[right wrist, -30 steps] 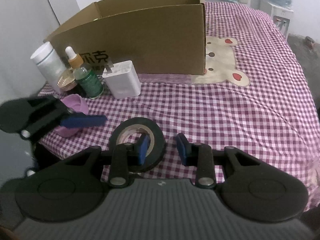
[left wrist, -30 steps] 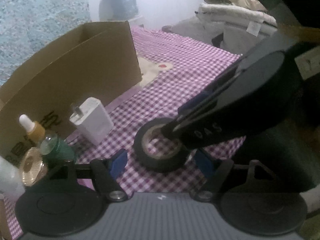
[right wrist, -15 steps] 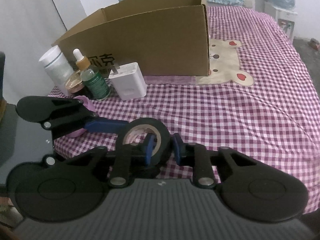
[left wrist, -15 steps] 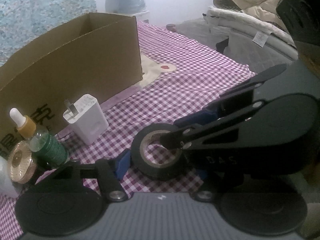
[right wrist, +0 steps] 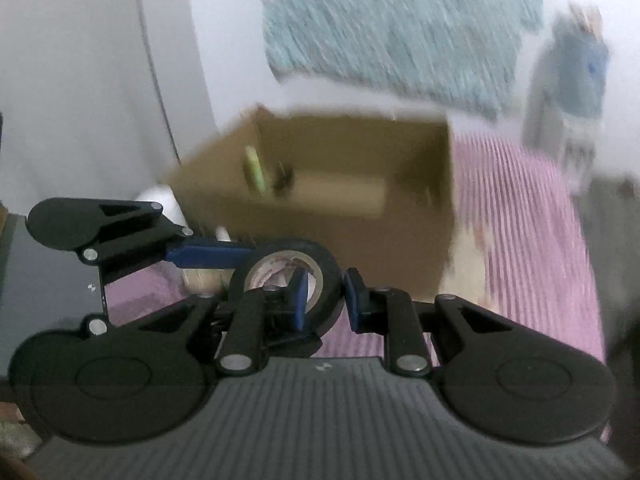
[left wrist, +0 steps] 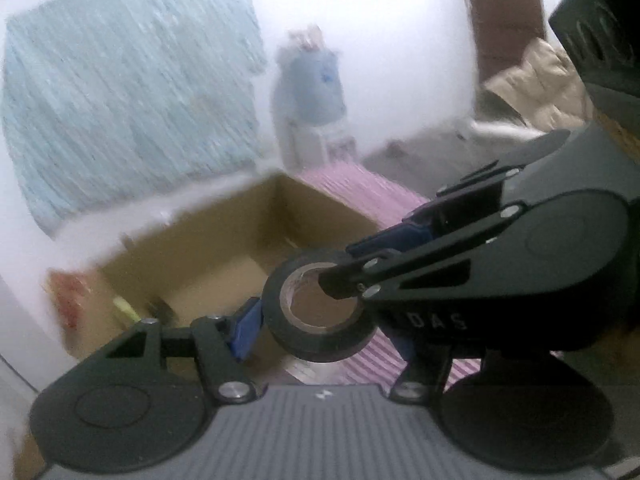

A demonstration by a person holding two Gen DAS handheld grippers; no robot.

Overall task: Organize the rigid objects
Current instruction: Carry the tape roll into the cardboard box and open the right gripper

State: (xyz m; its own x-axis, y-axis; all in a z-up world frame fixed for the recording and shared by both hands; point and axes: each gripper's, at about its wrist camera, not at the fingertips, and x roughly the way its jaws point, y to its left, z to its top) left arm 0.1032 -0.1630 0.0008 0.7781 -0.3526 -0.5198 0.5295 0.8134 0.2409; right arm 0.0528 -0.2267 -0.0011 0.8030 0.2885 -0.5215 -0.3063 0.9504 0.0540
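Checked pink cloth (right wrist: 516, 216) below; right gripper (right wrist: 325, 294) pinches the round black tape roll (right wrist: 332, 276); left gripper (left wrist: 320, 330) straddles it.

Home bedroom: gingham bedspread (right wrist: 520, 208), piled bedding (left wrist: 536, 76), water dispenser (left wrist: 312, 96).

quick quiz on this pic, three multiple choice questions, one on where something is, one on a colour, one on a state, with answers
1. Where is the roll of tape?
A. held up in front of the box
B. inside the box
C. on the floor

2. What colour is the roll's outside?
A. white
B. green
C. black

3. How is the right gripper?
A. wide open
B. shut on the roll's wall
C. shut on nothing

Answers:
1. A: the roll hangs in the gripper against the box's front wall.
2. C: its outer band is black around a pale core.
3. B: one finger is through the hole, and the other presses from outside.
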